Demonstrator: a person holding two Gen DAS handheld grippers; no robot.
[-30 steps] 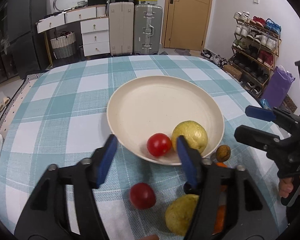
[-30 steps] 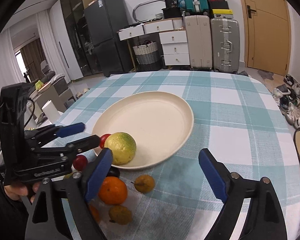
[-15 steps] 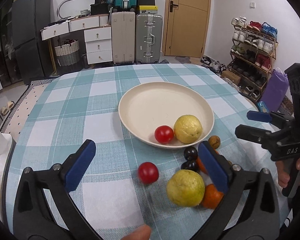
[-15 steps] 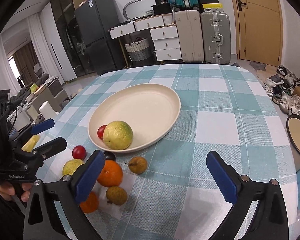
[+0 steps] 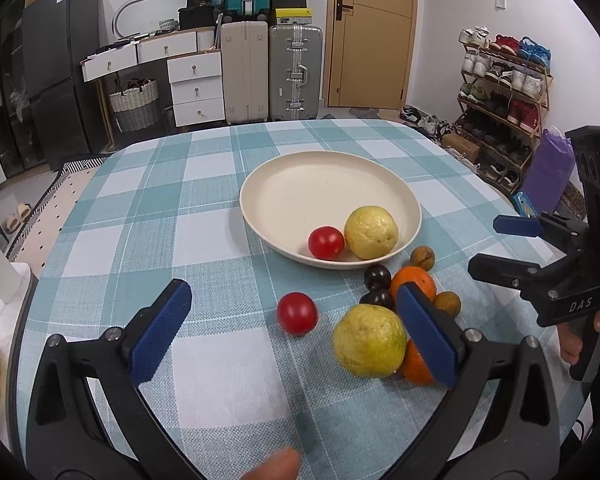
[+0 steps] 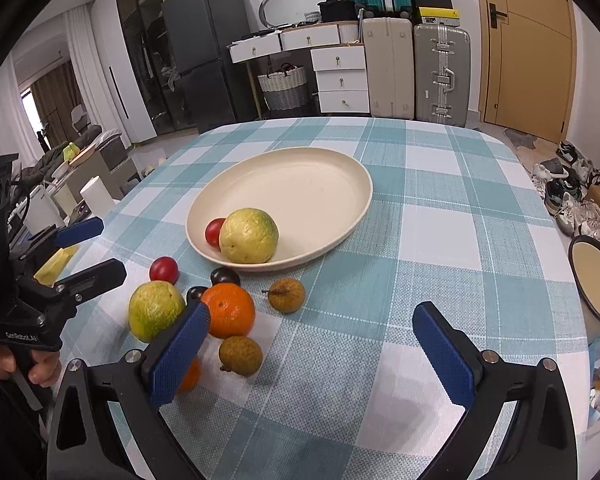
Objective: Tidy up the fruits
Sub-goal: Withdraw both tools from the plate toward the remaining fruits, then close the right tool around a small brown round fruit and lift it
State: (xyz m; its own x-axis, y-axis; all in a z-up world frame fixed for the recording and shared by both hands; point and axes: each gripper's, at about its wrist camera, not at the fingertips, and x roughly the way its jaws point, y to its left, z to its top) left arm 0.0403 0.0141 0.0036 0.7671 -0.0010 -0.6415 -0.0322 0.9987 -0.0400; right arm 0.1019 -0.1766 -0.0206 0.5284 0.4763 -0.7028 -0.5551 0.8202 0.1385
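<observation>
Already on the cream plate [image 5: 284,184] sit two fruits, a red tomato [image 5: 326,243] and a yellow-green guava [image 5: 371,232], touching each other at the plate's near edge, well ahead of both sets of jaws. Just in front of the plate, on the checked tablecloth [image 5: 148,216], lies the loose pile: a second tomato [image 5: 297,313], a second guava [image 5: 369,340], two dark plums [image 5: 377,277], an orange [image 6: 229,310], another orange [image 5: 414,364] half hidden behind a blue pad, and two small brown fruits [image 6: 286,295].

The left gripper [image 5: 296,336] has just been opening and now stands wide, nothing between its pads; the loose tomato lies ahead between the two fingers, while its right finger covers part of the guava and the oranges. The right gripper [image 6: 312,356] has likewise just been opening and stands wide and empty; a brown fruit [image 6: 240,355] lies just inside its left finger, which blocks the view of one orange and a plum. Bare cloth fills the rest of its gap.

Each gripper shows at the edge of the other's view, held by a hand [image 6: 32,368]. Beyond the table stand suitcases [image 5: 272,72], white drawers [image 5: 194,80], a wooden door [image 5: 370,32] and a shoe rack [image 5: 500,92].
</observation>
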